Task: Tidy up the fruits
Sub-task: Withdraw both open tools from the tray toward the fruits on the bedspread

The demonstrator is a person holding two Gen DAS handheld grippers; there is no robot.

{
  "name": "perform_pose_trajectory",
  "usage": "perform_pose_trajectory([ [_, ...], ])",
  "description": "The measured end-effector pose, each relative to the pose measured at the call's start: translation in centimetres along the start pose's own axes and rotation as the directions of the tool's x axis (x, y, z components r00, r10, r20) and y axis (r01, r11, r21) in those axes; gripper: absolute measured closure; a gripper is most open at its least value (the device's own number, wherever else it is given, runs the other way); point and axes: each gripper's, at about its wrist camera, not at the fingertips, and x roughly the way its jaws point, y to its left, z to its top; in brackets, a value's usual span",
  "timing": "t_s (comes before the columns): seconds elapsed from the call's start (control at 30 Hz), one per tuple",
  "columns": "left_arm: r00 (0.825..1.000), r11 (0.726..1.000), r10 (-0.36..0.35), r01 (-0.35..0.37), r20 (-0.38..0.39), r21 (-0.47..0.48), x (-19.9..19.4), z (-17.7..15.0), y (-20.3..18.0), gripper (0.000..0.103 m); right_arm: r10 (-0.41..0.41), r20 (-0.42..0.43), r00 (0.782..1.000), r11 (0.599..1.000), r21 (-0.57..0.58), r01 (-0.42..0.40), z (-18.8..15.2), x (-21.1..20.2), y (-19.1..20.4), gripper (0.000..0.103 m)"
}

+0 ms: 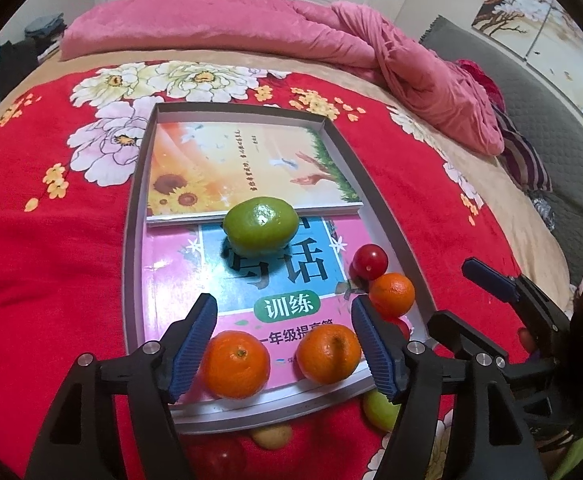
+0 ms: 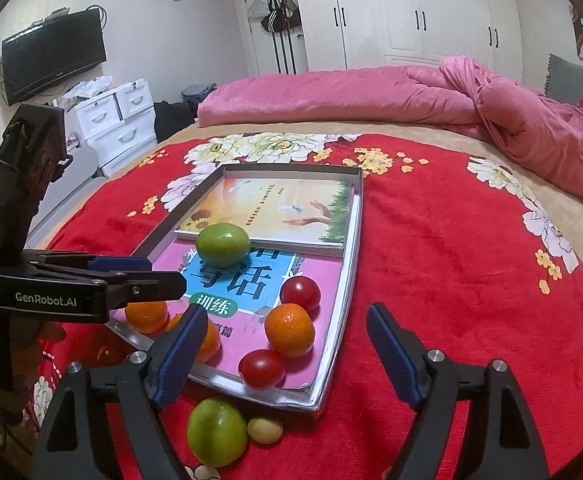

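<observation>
Bedspread [image 2: 431,280], red floral: fruit is gathered in tray [image 2: 353,240]; oranges [image 1: 235,364], tomatoes [image 2: 261,369]. Left gripper [image 1: 283,344] and right gripper [image 2: 287,352] are held wide, empty; green fruit [image 2: 216,430] is left outside.

We look down along the left gripper [image 1: 283,344] from close over the tray's [image 1: 133,216] near edge; the right view sits just right of it, sharing the tray [image 2: 351,240].

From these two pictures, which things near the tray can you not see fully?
- Red fruit, left wrist view: blurred, cut by the left gripper.
- Small yellow fruit, same view: half hidden under the tray rim.
- Orange, right wrist view: partly behind the right gripper.
</observation>
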Motion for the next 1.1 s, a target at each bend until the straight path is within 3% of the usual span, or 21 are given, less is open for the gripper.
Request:
perform_pose_trajectory([
  [0.43,0.999,1.000,0.007,-0.007,0.033,-0.023,-1.6,0.0,0.2,0.024,-0.011,0.034,0.999,1.000,0.016,0.010,0.2,-0.8,-0.3,0.013],
  [1.1,0.996,0.998,0.068,-0.067,0.064,-0.013,-4.3,-1.8,1.5,0.024,-0.015,0.066,0.998,0.999,0.039,0.012,0.5,-2.0,-0.8,0.013],
])
